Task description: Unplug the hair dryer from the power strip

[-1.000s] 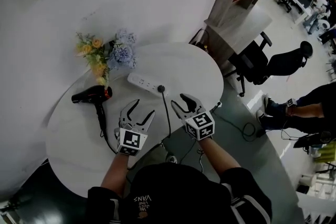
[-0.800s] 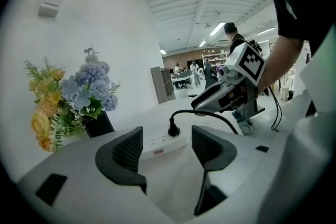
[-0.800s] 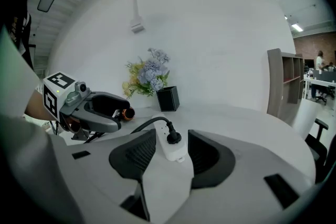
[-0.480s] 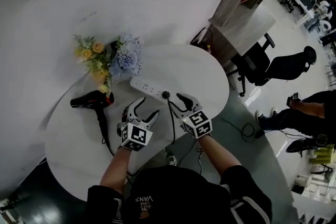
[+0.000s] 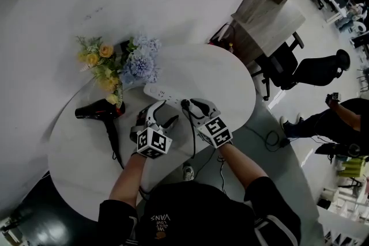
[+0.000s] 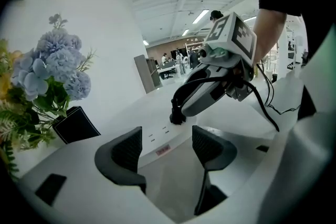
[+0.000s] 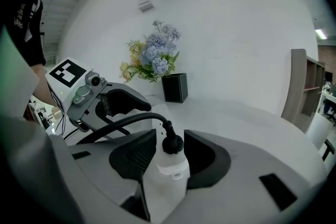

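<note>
White power strip (image 5: pixel 163 93) lies toward the back of the round surface (image 5: pixel 228 80), with the hair dryer's black plug (image 7: pixel 172 143) seated in its end socket, so the unplugging itself is all ahead of you. Your right gripper (image 7: pixel 169 140) has its jaws apart, one on each side of the plug, and by the look of it they are not yet pressing on it. Your left gripper (image 6: pixel 167 139) is also spread wide, straddling the strip's other end, likely to steady it.

The hair dryer (image 5: pixel 98 108) lies at the left, well apart from the strip. Straight up from the plug is open room. The flowers (image 5: pixel 124 63) stand just behind the strip, and the cord (image 5: pixel 192 135) runs back between your grippers toward the near edge. The two grippers are close together, so you have little room sideways.
</note>
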Tool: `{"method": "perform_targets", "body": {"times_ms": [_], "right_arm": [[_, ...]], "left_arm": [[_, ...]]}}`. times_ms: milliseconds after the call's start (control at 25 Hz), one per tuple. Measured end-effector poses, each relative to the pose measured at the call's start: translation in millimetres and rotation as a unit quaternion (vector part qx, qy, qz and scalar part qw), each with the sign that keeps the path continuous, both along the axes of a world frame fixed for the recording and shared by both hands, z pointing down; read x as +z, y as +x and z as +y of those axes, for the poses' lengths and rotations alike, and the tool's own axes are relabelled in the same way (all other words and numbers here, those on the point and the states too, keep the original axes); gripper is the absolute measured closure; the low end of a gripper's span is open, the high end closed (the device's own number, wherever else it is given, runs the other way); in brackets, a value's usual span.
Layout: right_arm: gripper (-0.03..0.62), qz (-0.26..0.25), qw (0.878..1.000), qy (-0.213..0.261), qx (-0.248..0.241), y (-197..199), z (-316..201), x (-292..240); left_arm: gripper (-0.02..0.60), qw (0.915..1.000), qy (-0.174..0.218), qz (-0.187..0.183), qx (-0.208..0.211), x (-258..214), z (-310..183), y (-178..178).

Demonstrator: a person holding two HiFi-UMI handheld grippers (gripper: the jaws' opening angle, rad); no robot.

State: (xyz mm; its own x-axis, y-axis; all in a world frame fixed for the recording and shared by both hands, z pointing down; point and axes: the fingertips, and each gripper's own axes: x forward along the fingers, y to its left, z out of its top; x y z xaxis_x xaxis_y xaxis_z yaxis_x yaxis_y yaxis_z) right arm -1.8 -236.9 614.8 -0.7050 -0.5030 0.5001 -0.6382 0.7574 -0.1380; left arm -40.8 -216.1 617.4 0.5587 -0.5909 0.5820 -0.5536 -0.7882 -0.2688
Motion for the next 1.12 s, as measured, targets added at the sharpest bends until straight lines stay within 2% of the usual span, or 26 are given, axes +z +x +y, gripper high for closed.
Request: {"method": "perform_targets", "body": {"times_ms": [280, 560, 760, 960, 1120], "right_arm": [[0.423, 0.009, 1.0, 0.007, -0.015, -9.5, -7.2, 6.0], [0.465, 0.014, 1.0, 0.013, -0.024, -13.7, -9.5, 10.5], [0.507, 0.019, 0.999, 0.02, -0.027, -15.4, -11.2, 9.6], [0.513, 0.023, 0.999, 0.023, -0.031, -15.7, -12.2, 10.0], [0.516, 0.021, 0.999, 0.025, -0.035, -15.3, -13.3, 10.3]], "left_arm": [[0.282, 0.9961, -0.007, -0.06, 0.064, 24.9, -7.3, 4.7], [0.282, 0.9899, -0.016, -0.101, 0.099, 42.0, -11.0, -3.8], [0.282, 0.9877, -0.012, -0.113, 0.107, 37.4, -15.2, -6.4], [0.285, 0.9831, -0.001, -0.134, 0.125, 43.1, -15.8, -8.3], [0.345, 0.9835, -0.014, -0.137, 0.117, 42.8, -20.7, -10.6]]}}
